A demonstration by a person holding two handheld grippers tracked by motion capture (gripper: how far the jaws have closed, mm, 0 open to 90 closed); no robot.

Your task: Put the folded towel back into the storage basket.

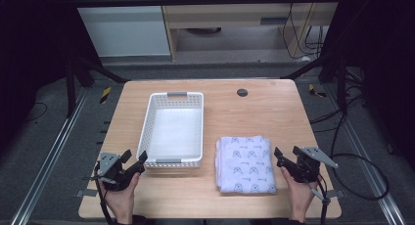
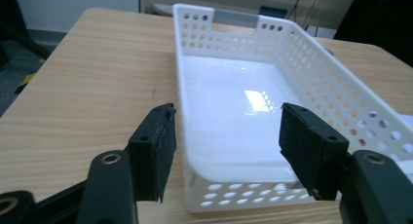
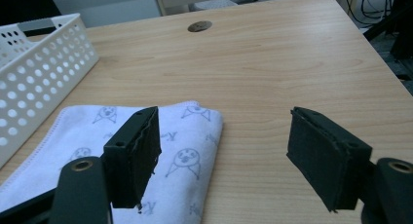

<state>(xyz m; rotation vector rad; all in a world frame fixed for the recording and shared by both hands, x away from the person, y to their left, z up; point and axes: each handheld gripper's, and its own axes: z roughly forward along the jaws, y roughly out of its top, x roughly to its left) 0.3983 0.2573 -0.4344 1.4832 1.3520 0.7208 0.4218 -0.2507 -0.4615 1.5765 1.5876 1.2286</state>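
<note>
Both hands rest low at the surface's (image 1: 274,117) near edge. Left tongs (image 1: 135,157) gape empty beside the basket (image 1: 161,162); right tongs (image 1: 288,154) gape empty beside the folded cloth (image 1: 244,164).

My own forearms run off the bottom edge of the high view, the folded cloth (image 3: 122,151) is cut by the lower left corner of the right gripper view behind my jaw, and the basket (image 2: 292,87) loses its right wall at that frame's edge.
</note>
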